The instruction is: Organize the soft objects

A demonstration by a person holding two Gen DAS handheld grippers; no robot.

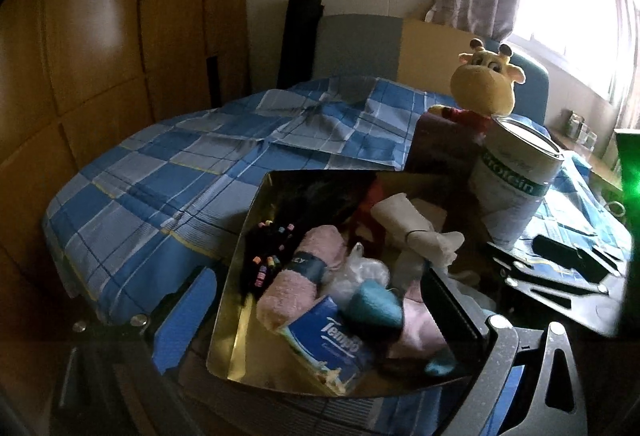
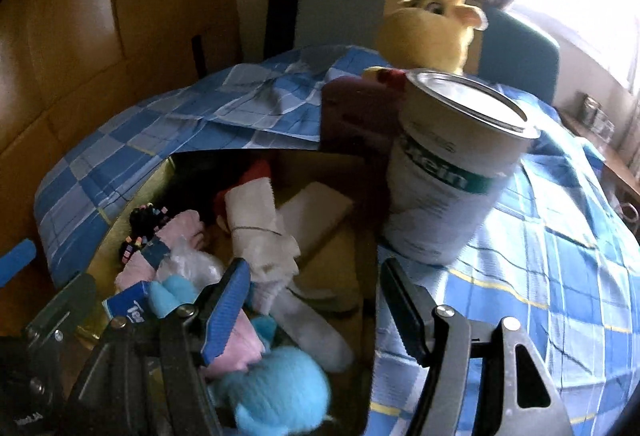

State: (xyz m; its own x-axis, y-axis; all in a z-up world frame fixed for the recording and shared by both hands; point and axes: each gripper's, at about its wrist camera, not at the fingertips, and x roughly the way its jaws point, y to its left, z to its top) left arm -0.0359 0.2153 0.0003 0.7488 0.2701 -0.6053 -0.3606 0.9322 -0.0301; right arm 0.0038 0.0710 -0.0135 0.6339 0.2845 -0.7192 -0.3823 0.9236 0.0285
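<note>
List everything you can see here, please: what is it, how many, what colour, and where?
Tin: one, gold, on the checked cloth, holding soft things.
Rolled towel: one, pink, inside the tin, left.
Tissue pack: one, blue, tin's near edge.
Fluffy toy: one, light blue, tin's near end.
White sock bundle: one, tin's middle.
Beaded black item: one, tin's left wall.
Giraffe plush: one, yellow, behind the can.
Protein can: one, white and green, right of tin.
Checked cloth: one, blue.
Left gripper: jaws open.
Right gripper: jaws open.
</note>
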